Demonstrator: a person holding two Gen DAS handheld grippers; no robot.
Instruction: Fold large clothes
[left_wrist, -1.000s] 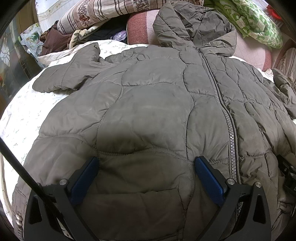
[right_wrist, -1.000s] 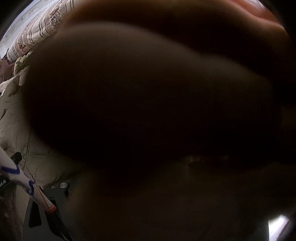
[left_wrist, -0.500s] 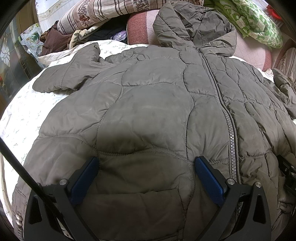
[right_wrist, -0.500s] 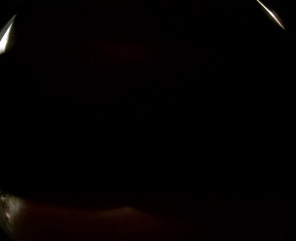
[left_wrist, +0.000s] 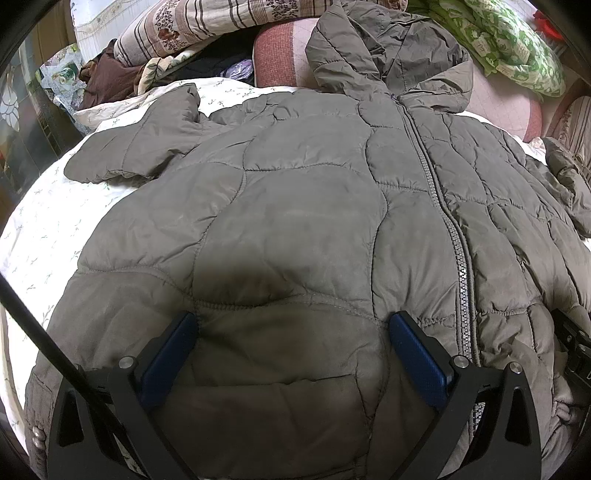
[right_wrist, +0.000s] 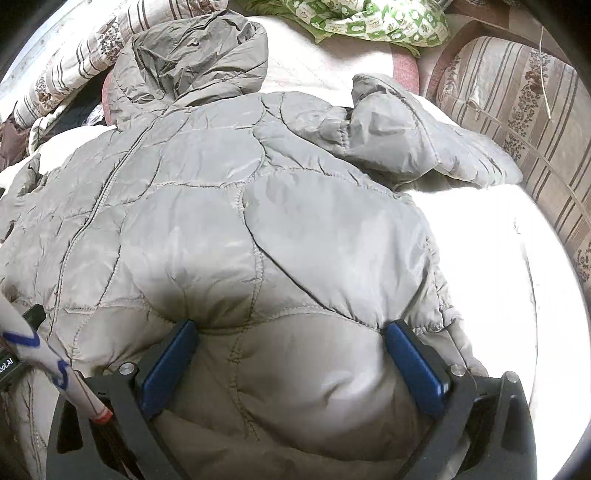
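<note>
Left wrist view: a grey-brown quilted puffer jacket (left_wrist: 314, 221) lies spread flat, zipped front up, on a white floral-print bed sheet (left_wrist: 40, 221), filling the centre of the frame, hood at upper centre. One sleeve extends to the upper left. The left gripper (left_wrist: 291, 332), with blue-padded fingers (left_wrist: 170, 350), stands wide apart at the lower edge, over the jacket's hem area, gripping nothing.

Right wrist view: the same jacket covers centre and left, its other sleeve bunched at upper right. The right gripper (right_wrist: 290, 332) is likewise spread wide at the bottom, with jacket fabric bulging between its blue pads, not pinched.
</note>
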